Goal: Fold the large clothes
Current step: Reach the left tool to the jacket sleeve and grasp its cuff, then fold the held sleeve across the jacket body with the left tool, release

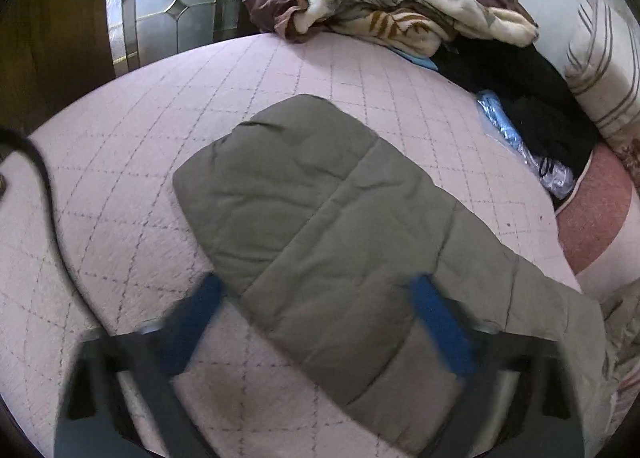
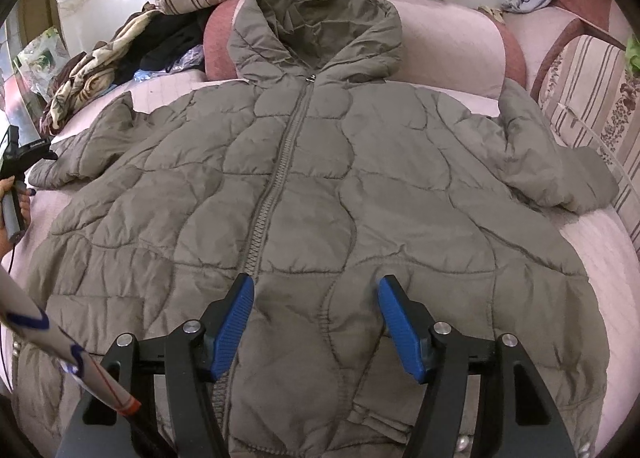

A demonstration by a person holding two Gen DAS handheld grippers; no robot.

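Left gripper (image 1: 316,298) is straddling the jacket (image 2: 320,194) sleeve (image 1: 320,218), jaws unclenched, lining up a fold inward; right gripper (image 2: 316,298) is hovering released above the hem.

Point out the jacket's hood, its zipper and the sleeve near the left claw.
hood (image 2: 320,10): right wrist view, on its inner lining.
zipper (image 2: 276,178): right wrist view, midway down the front.
sleeve (image 1: 304,194): left wrist view, on its quilted middle.

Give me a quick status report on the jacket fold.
Left gripper open over sleeve. Right gripper open above jacket, flat, zipped, unfolded. Nothing in the way.
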